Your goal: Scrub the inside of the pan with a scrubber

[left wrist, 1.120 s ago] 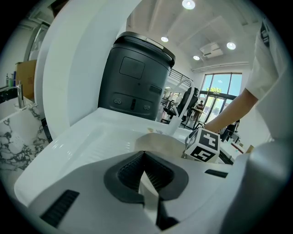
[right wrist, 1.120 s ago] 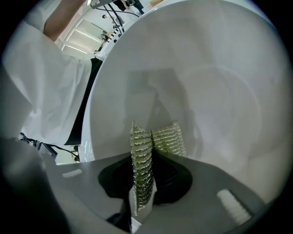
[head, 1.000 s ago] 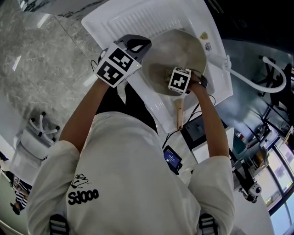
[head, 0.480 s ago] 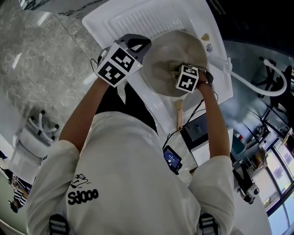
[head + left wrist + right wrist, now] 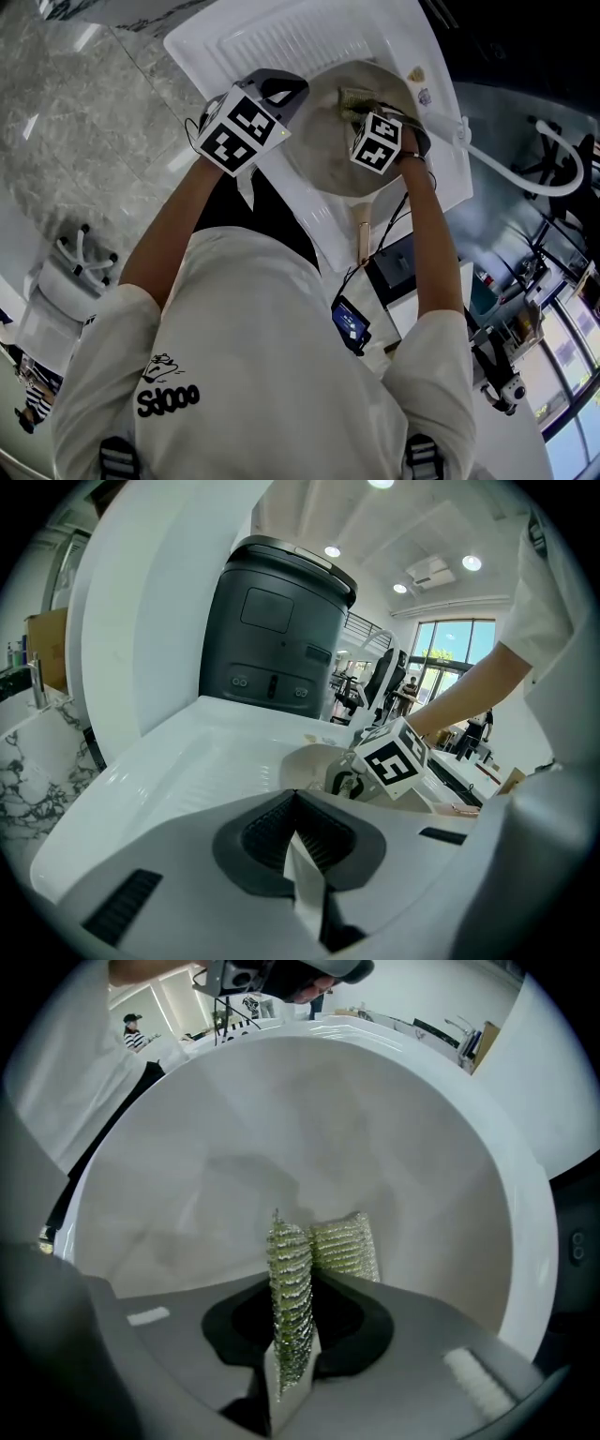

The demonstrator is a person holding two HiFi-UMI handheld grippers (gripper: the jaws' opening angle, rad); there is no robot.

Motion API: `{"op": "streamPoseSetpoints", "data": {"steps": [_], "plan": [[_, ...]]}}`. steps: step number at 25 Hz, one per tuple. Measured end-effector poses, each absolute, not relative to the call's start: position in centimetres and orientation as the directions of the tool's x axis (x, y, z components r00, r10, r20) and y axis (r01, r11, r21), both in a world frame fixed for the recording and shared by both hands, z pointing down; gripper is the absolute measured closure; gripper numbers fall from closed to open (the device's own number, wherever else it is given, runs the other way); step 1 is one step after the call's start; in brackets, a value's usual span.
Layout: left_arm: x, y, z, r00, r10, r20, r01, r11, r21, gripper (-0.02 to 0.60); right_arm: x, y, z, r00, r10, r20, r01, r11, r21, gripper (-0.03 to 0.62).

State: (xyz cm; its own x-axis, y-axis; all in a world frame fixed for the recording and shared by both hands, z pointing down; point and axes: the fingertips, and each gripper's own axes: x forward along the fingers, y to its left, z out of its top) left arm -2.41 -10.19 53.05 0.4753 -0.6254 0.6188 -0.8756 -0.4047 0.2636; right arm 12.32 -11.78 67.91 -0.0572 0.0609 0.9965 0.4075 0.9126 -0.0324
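Scrubber point(image 5: 289, 1279): metallic mesh pad, greenish-silver and folded. It is clamped between the jaws of the right gripper point(image 5: 300, 1299), with one fold standing up past the jaw tips and a second fold leaning to the right. It lies against the inner wall of the pan, at the far side of the bowl in the head view.

Pan point(image 5: 323, 141): pale, round and deep, its inside matt with faint grey smears. A wooden handle point(image 5: 364, 234) points towards the person. The pan sits in a white ribbed sink tray point(image 5: 281, 42).

Left gripper point(image 5: 295, 803): jaws drawn together at the pan's left rim. Whether they pinch the rim cannot be told.

Marker cubes: one on each gripper, left point(image 5: 239, 131) and right point(image 5: 377, 142).

Surroundings: a dark grey bin point(image 5: 272, 639) stands behind the tray, and a grey marbled surface point(image 5: 75, 112) lies to the left.
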Motion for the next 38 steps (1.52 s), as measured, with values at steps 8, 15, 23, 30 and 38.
{"op": "streamPoseSetpoints", "data": {"steps": [8,15,23,30,38], "plan": [[-2.8,-10.0,52.9,0.462,-0.631,0.622,-0.883,-0.394,0.256,0.577,8.9,-14.4,68.4,-0.088,-0.035,0.996,0.446,0.892,0.070,0.520],[-3.3,-9.6,53.0,0.457,-0.631,0.627,-0.886,-0.384,0.260,0.577,7.2,-14.9,66.8,-0.128,-0.091,0.988,0.478,0.867,0.142,0.520],[-4.0,-10.0,53.0,0.447,-0.639,0.626,-0.892,-0.370,0.259,0.577,5.9,-16.0,64.7,-0.202,-0.206,0.958,0.498,0.820,0.281,0.520],[-3.9,-10.3,53.2,0.450,-0.636,0.627,-0.891,-0.367,0.267,0.577,5.0,-16.1,63.8,-0.252,-0.262,0.932,0.492,0.794,0.356,0.520],[-3.4,-10.6,53.1,0.456,-0.637,0.622,-0.888,-0.371,0.271,0.577,5.4,-13.9,67.1,-0.204,-0.110,0.973,0.427,0.884,0.190,0.520]]}}
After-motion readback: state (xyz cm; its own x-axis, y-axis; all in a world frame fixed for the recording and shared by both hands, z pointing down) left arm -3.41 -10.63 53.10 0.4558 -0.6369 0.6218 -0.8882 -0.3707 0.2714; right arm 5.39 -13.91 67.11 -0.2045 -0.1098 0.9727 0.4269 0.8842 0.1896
